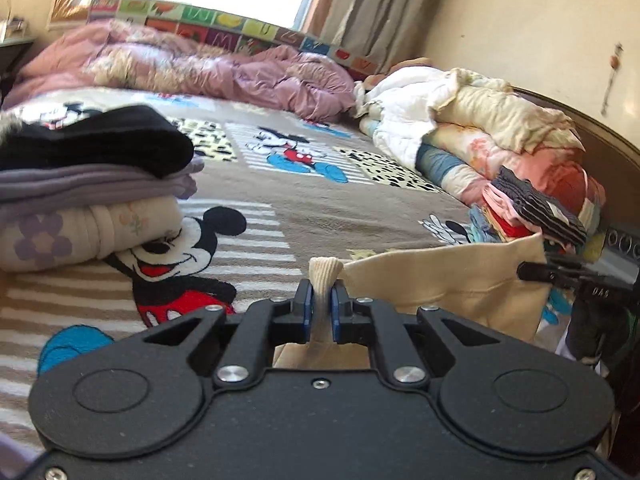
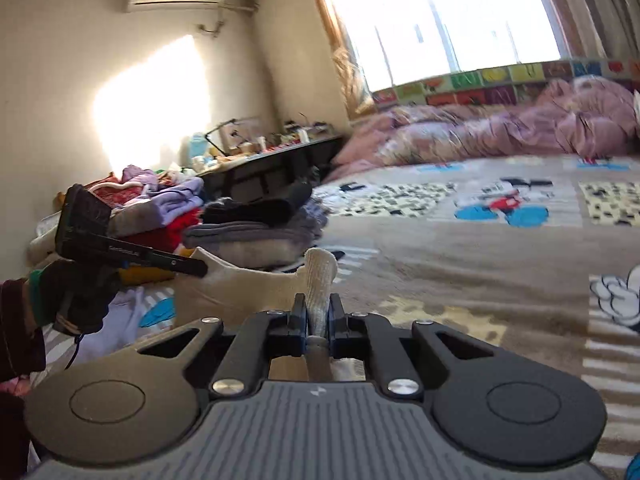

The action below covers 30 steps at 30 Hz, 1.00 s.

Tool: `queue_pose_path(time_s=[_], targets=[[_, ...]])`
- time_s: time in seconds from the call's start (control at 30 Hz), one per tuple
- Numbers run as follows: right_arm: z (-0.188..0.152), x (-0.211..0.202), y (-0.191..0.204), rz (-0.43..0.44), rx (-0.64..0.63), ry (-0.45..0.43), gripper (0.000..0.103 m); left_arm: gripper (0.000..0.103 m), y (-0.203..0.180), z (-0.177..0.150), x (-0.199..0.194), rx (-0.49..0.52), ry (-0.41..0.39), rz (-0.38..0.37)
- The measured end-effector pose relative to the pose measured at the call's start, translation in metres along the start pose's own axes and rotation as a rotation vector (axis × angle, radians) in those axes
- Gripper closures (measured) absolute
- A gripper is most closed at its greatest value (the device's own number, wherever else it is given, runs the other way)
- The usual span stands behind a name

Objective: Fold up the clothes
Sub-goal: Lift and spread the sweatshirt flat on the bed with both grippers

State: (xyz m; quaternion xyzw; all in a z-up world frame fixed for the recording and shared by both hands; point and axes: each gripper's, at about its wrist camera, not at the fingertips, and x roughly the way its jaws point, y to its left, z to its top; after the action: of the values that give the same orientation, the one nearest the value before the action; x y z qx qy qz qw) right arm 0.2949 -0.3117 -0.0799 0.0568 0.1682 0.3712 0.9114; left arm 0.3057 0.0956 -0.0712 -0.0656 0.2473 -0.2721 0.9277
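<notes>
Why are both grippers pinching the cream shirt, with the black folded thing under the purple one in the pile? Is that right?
Nearly. Both the left gripper and the right gripper do pinch the cream garment. But the left wrist view shows the black folded garment on top of the purple folded garment, not under it.

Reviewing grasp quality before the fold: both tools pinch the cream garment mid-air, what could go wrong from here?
1. The left tool and right tool each pinch only a narrow ribbed bunch of the cream garment; a hard pull may slip it free.
2. The folded stack lies close on the left; a swinging hem might knock it over.
3. Laying down unevenly could crease the fold.
</notes>
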Motion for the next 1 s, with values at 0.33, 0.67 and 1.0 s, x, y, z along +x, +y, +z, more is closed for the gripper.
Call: queue_pose_path(time_s=[0.33,0.67,1.0], targets=[[-0.026,-0.054,0.072,0.033,-0.256,0.072,0.091,0.096,-0.036,-0.059,-0.058,0.252,-0.044,0.049],[-0.022,-0.059,0.056,-0.046,-0.19,-0.032,0.091,0.096,-0.031,-0.04,-0.039,0.242,-0.092,0.096],[-0.01,0.023,-0.024,-0.276,-0.069,0.04,0.091,0.094,0.005,0.012,0.074,0.15,0.084,0.238]])
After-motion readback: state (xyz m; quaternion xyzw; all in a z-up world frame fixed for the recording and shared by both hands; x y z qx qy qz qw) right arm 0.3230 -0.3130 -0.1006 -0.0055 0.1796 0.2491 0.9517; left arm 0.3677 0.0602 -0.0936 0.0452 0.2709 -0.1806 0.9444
